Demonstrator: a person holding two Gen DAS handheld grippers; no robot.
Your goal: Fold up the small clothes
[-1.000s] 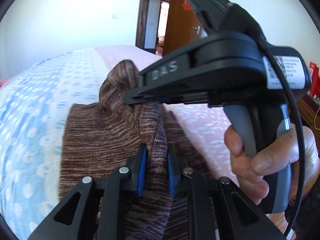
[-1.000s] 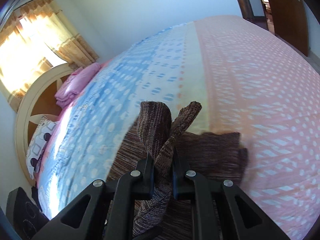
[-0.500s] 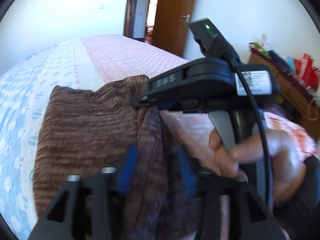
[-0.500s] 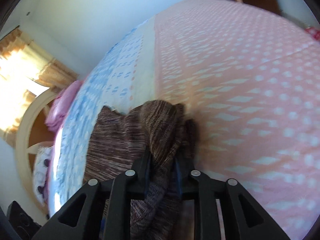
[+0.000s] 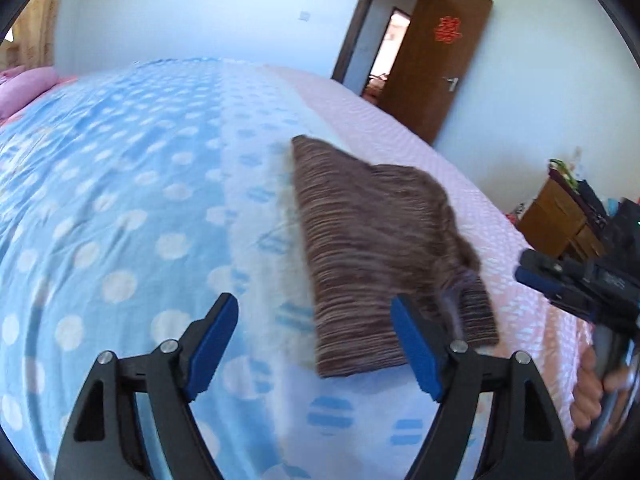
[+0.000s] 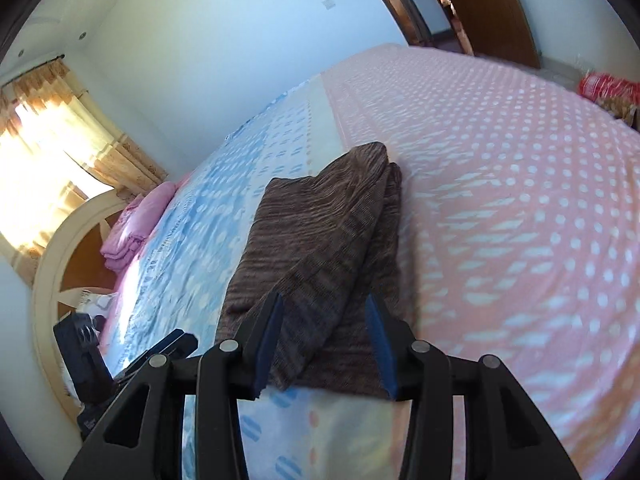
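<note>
1. Nearest, left gripper [image 5: 314,336]: black arms with blue pads, jaws spread wide, nothing between them, hanging above the blue, white-dotted part of the bedspread [image 5: 120,200].
2. Just beyond its right finger [image 5: 416,346]: folded brown, striped knit garment [image 5: 376,248], lying flat on the bed, near edge overlapped in view by that finger; contact not clear.
3. Right gripper [image 6: 326,338], in its own view: same black arms and blue pads, jaws parted, straddling the near end of the garment [image 6: 320,232] without pinching it; cloth between the pads, gaps showing on both sides.
4. Seen from the left camera: right gripper [image 5: 536,276] out at the right edge, apart from the garment's right side, held in a bare hand [image 5: 596,392].
5. Garment placement: along the pale seam where blue and pink halves of the bedspread meet, folded layers stacked, upper flap running diagonally, slightly rumpled along the right edge.
6. Farther out: pink dotted half of the bedspread [image 6: 520,200] to the right; folded pink bedding [image 6: 132,228] by the cream headboard [image 6: 52,280]; sunlit yellow curtains [image 6: 60,140]; open brown wooden door [image 5: 436,60] with a red emblem; wooden cabinet [image 5: 560,216] at the right wall.
</note>
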